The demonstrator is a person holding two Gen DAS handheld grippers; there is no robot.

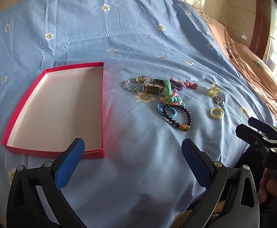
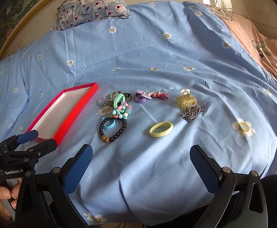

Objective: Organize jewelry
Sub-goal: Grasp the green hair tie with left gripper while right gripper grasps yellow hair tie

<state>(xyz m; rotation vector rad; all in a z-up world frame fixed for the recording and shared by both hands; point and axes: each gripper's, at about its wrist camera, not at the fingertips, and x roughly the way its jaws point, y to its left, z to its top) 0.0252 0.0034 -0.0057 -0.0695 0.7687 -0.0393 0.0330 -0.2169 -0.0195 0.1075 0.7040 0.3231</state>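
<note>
I'm holding both grippers back at the near edge of the bed, nothing picked yet: left gripper [image 1: 132,152] with jaws spread wide and empty, right gripper [image 2: 140,157] likewise spread and empty. The red tray [image 1: 102,104] is lying bare on the blue sheet [image 1: 119,28], and all the jewelry is sitting just right of it. I'm seeing the main risk in the tangled pile beside the tray: the square-faced watch [image 1: 153,89], a green band and the pastel bead cluster [image 2: 122,112] are overlapping, so a pinch there is likely dragging several pieces along. The dark bead bracelet [image 1: 178,115] is lying across a blue hair tie [image 1: 162,111], same problem. Further right of the tray, the yellow hair tie [image 2: 161,129] is lying alone, an easier first grab; the silver chain [image 2: 192,112] is touching the yellow claw clip [image 2: 186,99] and could slip through the pads. The soft sheet is probably bunching up under a low pinch.
</note>
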